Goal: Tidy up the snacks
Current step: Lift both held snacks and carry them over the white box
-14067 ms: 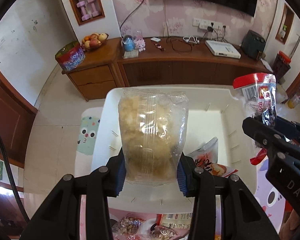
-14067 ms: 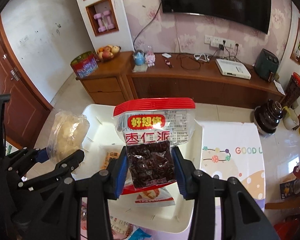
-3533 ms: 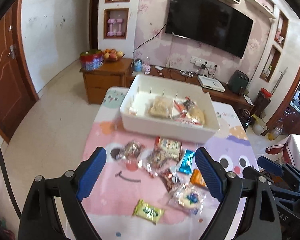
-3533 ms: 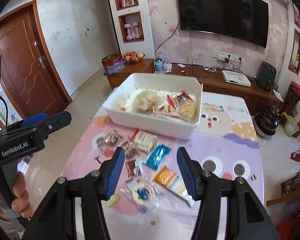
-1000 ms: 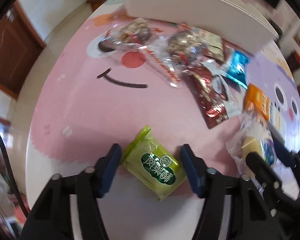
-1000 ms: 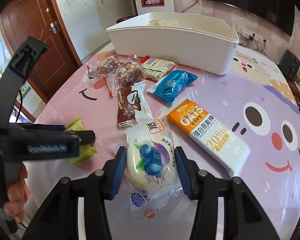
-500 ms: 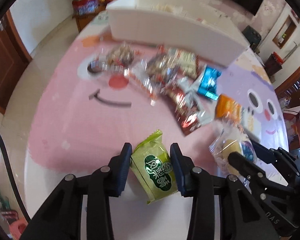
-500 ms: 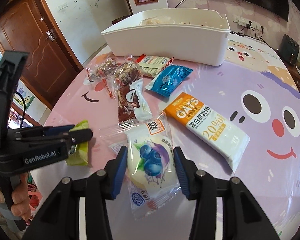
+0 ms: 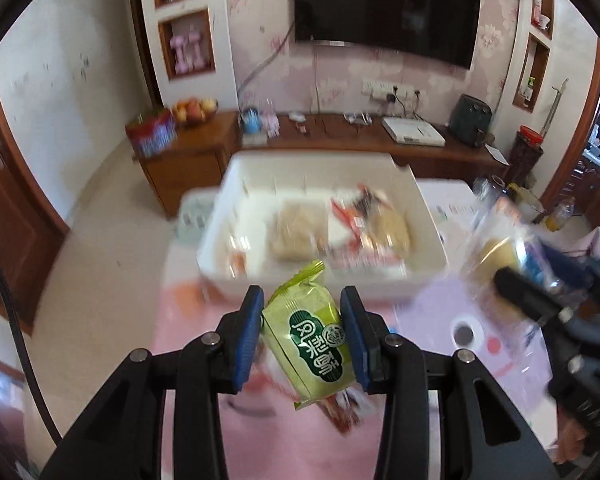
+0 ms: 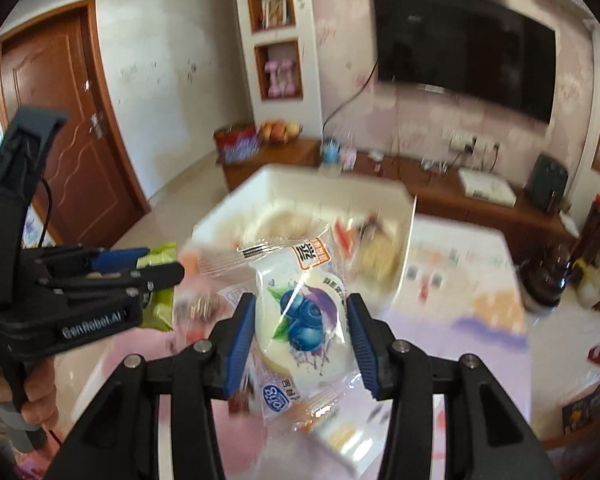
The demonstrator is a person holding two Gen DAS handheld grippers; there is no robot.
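Both grippers are up in the air above the table, and each one carries a snack. On the left gripper (image 9: pixel 303 334) the blue pads press from both sides on a green snack packet (image 9: pixel 311 336) with white characters — the packet sits a little tilted between them, its crimped top pointing toward the white bin (image 9: pixel 428 248). On the right gripper (image 10: pixel 301 334) the pads clamp a clear-wrapped blueberry bun (image 10: pixel 302 320), the picture of blueberries facing up. The bin stands further back on the pink and purple cartoon tablecloth (image 9: pixel 196 364) and already has several snack bags (image 9: pixel 300 230) lying inside it. Under the grippers some other packets remain on the cloth, but they are too blurred to tell apart. A hand (image 10: pixel 40 396) holds the handle of the left gripper — it shows at the lower left of the right wrist view.
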